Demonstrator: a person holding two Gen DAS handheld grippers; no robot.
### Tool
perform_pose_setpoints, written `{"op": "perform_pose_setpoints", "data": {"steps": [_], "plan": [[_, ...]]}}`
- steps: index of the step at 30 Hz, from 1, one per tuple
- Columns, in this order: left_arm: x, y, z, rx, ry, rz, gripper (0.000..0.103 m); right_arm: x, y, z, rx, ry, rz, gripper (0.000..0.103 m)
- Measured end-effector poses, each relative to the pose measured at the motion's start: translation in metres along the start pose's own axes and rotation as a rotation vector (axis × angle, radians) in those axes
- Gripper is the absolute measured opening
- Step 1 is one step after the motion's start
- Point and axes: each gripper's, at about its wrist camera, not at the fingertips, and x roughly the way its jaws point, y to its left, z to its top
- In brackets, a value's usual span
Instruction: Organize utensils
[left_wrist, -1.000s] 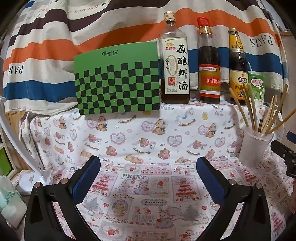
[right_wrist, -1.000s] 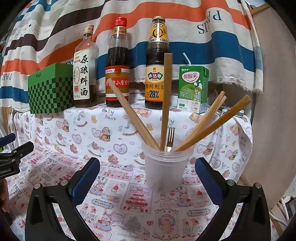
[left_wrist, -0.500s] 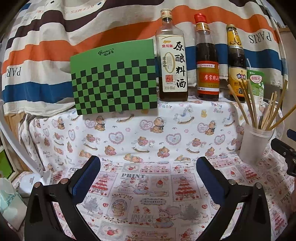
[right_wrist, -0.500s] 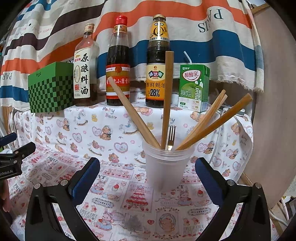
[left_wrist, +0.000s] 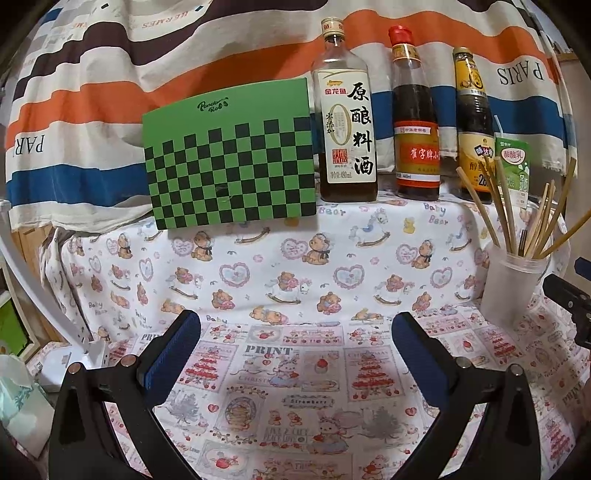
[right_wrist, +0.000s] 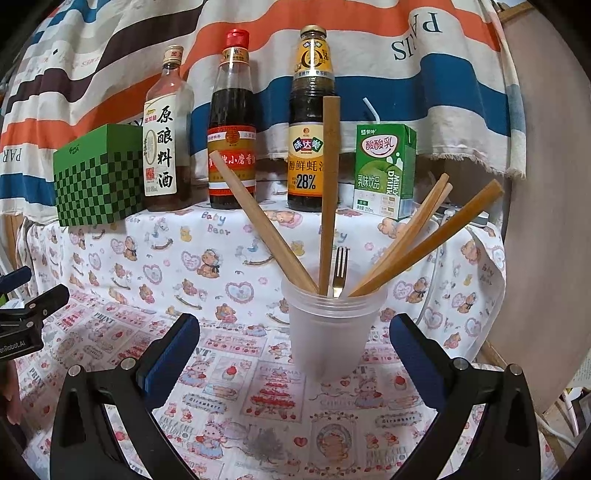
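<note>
Chopsticks (right_wrist: 258, 229) and fork (right_wrist: 339, 271) fill cup (right_wrist: 330, 339); 3 bottles (right_wrist: 232, 122) behind; both grippers' fingers (right_wrist: 168, 354) released, empty.

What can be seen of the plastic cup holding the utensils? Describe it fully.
The plastic cup is frosted and translucent, tapering downward, with ridged rings below its rim that suggest stacked cups. It stands upright on the printed tablecloth, in front of the bottles and milk carton. Five wooden chopsticks fan out of it, and a metal fork stands tines up among them. It sits ahead of the open right gripper, which does not touch it.
</note>
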Motion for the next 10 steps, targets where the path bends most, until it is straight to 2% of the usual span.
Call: {"op": "perform_pose_setpoints", "data": {"steps": [10], "plan": [[0.001,0.0036,-0.0004,-0.019,0.004,-0.023,0.103,0.0018,0.0012,0.0,-0.001,0.01,0.019,0.103]]}}
